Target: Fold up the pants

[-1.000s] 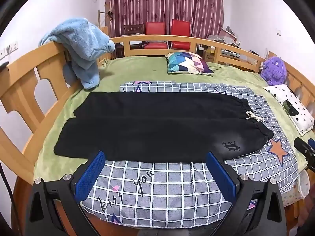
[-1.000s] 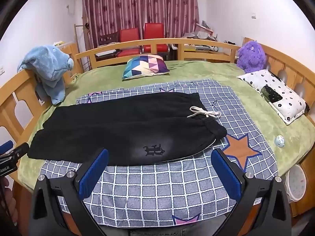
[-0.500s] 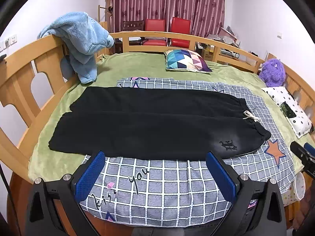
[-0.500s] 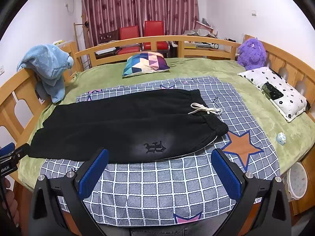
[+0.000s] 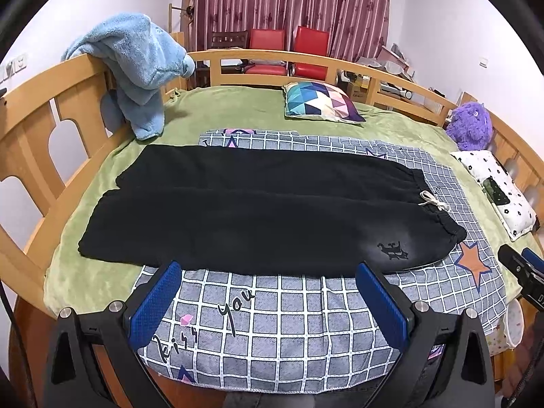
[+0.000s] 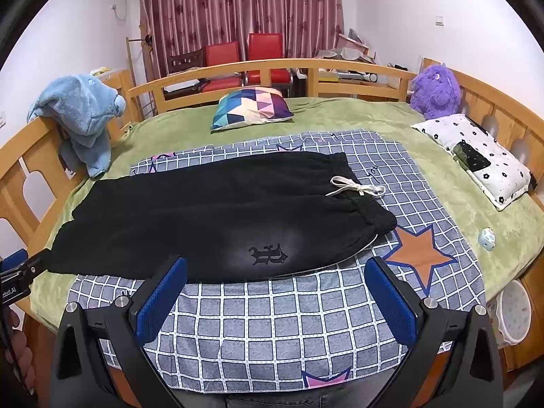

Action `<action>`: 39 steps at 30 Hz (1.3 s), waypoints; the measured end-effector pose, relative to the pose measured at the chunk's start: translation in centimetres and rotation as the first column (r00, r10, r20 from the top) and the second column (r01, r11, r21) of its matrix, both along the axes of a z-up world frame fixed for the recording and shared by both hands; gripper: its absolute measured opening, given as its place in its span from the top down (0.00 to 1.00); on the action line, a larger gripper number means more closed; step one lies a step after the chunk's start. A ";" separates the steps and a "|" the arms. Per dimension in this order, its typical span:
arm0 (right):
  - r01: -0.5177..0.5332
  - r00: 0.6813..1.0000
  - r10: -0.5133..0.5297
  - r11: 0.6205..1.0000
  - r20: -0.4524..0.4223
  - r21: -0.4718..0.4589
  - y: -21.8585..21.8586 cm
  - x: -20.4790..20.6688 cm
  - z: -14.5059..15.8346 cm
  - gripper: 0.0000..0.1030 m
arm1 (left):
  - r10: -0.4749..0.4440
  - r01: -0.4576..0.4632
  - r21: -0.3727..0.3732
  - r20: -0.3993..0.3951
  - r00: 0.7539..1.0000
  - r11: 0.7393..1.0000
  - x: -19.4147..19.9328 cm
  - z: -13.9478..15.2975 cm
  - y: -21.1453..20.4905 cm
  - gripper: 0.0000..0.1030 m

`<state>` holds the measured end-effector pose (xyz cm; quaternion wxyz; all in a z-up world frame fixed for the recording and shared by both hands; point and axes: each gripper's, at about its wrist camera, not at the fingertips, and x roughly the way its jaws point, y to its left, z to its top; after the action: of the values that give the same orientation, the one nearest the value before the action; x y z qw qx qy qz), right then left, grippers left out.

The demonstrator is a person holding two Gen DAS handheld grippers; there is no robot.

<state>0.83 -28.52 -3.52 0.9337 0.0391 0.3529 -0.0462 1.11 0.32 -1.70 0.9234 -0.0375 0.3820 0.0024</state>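
Black pants (image 5: 258,210) lie flat on a grey checked sheet (image 5: 289,312), legs to the left, waistband with a white drawstring (image 5: 433,201) to the right. They also show in the right wrist view (image 6: 210,217), with a dark emblem (image 6: 268,254) near the front edge. My left gripper (image 5: 268,272) is open and empty, held above the sheet just in front of the pants' near edge. My right gripper (image 6: 277,268) is open and empty, in front of the emblem and waist end.
The bed has a green blanket (image 5: 102,176) and a wooden rail (image 5: 40,108). A blue plush towel (image 5: 139,68) hangs on the rail. A patterned cushion (image 6: 251,107), a purple plush toy (image 6: 435,90), a spotted pillow (image 6: 476,156) and a small round toy (image 6: 486,238) lie around.
Both grippers have risen and tilted slightly, so the pants sit a little lower and nearer in each view. Both stay open and empty. The pants have not moved.
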 end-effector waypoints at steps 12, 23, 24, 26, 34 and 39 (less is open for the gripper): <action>-0.006 1.000 0.006 1.000 -0.005 0.013 0.1 0.3 -0.4 0.01 | -0.008 0.008 0.001 0.010 1.000 1.000 -0.3 0.5 -0.3 0.00; -0.010 1.000 0.011 1.000 -0.006 0.015 0.1 0.3 -0.3 0.01 | -0.011 0.011 0.001 0.008 1.000 1.000 -0.4 0.6 -0.2 0.00; -0.010 1.000 0.010 1.000 -0.007 0.016 0.1 0.3 -0.4 0.01 | -0.011 0.011 0.002 0.008 1.000 1.000 -0.4 0.6 -0.2 0.00; -0.012 1.000 0.012 1.000 -0.007 0.017 0.1 0.3 -0.4 0.01 | -0.010 0.010 0.001 0.005 1.000 1.000 -0.4 0.6 -0.2 0.00; -0.011 1.000 0.011 1.000 -0.001 0.012 0.4 0.1 -0.3 0.01 | -0.012 0.012 0.000 0.000 1.000 1.000 -0.2 0.7 0.0 0.00; -0.012 1.000 0.012 1.000 0.002 0.001 0.6 0.0 0.0 0.01 | -0.012 0.011 0.002 0.005 1.000 1.000 -0.3 0.9 -0.1 0.00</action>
<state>0.81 -27.89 -3.53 0.9344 0.0374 0.3521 -0.0404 0.86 0.23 -0.82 0.9243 -0.0345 0.3801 -0.0027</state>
